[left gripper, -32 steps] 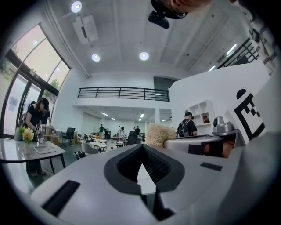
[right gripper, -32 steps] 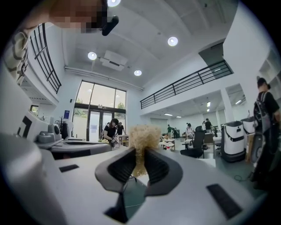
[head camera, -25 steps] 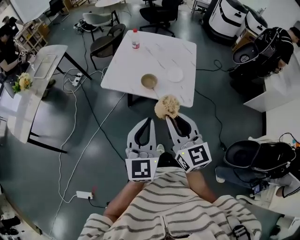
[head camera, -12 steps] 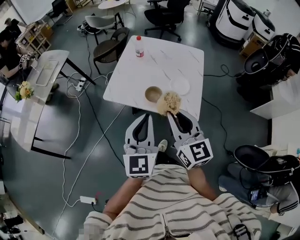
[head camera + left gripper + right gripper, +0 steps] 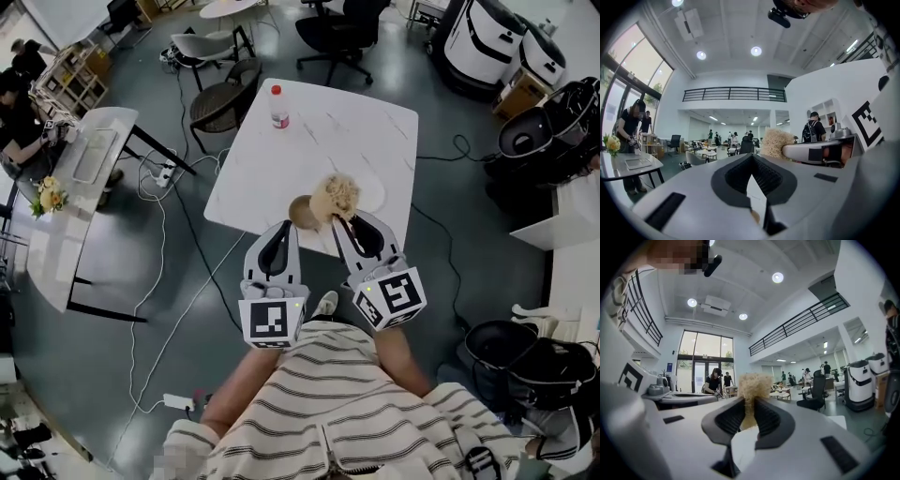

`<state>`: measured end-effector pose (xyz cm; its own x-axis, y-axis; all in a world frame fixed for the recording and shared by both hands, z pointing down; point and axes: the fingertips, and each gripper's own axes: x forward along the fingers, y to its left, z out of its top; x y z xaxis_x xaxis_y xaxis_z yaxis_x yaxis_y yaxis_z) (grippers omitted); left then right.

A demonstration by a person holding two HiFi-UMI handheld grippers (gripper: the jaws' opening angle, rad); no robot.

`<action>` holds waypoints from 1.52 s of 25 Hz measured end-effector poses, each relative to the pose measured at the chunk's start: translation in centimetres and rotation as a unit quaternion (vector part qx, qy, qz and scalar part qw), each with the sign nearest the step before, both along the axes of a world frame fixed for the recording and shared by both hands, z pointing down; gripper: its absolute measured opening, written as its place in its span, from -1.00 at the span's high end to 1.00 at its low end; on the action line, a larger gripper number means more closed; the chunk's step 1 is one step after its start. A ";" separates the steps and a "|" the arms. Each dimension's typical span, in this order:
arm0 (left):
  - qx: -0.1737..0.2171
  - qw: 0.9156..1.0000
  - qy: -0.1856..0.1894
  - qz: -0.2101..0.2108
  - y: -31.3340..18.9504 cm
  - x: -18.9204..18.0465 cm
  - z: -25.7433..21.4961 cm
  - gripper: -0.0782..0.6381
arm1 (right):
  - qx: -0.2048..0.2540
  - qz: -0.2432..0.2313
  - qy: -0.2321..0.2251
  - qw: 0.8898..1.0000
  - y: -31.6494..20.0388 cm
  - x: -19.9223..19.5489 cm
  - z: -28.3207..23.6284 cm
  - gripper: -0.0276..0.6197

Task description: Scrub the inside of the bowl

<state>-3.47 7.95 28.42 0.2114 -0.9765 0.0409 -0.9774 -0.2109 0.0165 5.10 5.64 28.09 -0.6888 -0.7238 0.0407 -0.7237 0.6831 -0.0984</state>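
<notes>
Your right gripper [image 5: 349, 225] clamps the soft scrubber [image 5: 335, 197] by its stem; your left gripper [image 5: 279, 231] is closed, empty; the bowl [image 5: 300, 213] at its one o'clock looks light, slippery; brace its rim.

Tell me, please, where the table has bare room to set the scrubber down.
The table is bare between the bottle and the bowl. Its near edge is crowded: bowl, plate, and the scrubber in the right gripper.
</notes>
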 end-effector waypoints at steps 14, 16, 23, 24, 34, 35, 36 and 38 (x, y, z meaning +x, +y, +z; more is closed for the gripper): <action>-0.035 0.999 0.004 -0.021 -6.4 -0.5 3.1 0.77 | -0.031 -0.032 0.016 0.999 -5.8 -0.8 3.1 0.72; -0.044 0.999 0.008 -0.016 -7.4 -0.7 3.8 0.77 | -0.038 -0.030 0.022 0.999 -6.5 -1.0 3.5 0.72; -0.070 0.997 0.017 0.020 -10.2 -1.4 5.1 0.77 | -0.070 -0.011 0.041 0.997 -8.8 -2.2 5.8 0.72; -0.073 0.997 0.016 0.024 -10.6 -1.5 5.4 0.77 | -0.074 -0.008 0.043 0.996 -9.0 -2.3 6.1 0.72; -0.124 0.990 0.024 0.057 -13.1 -2.3 9.1 0.77 | -0.137 0.003 0.068 0.988 -10.4 -3.5 11.7 0.72; -0.128 0.990 0.023 0.059 -13.3 -2.4 9.5 0.77 | -0.145 0.003 0.068 0.987 -10.4 -3.6 12.2 0.72; -0.134 0.989 0.020 0.060 -13.4 -2.5 10.0 0.77 | -0.152 0.004 0.070 0.986 -10.4 -3.7 12.7 0.72; -0.148 0.987 0.015 0.062 -13.4 -2.7 11.4 0.77 | -0.164 0.004 0.074 0.984 -10.3 -3.8 13.5 0.72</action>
<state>-6.17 -5.50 39.78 0.3333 -0.8896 0.3122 -0.9427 -0.3096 0.1242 1.27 -4.67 41.64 -0.6523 -0.6598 0.3730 -0.7515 0.6269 -0.2053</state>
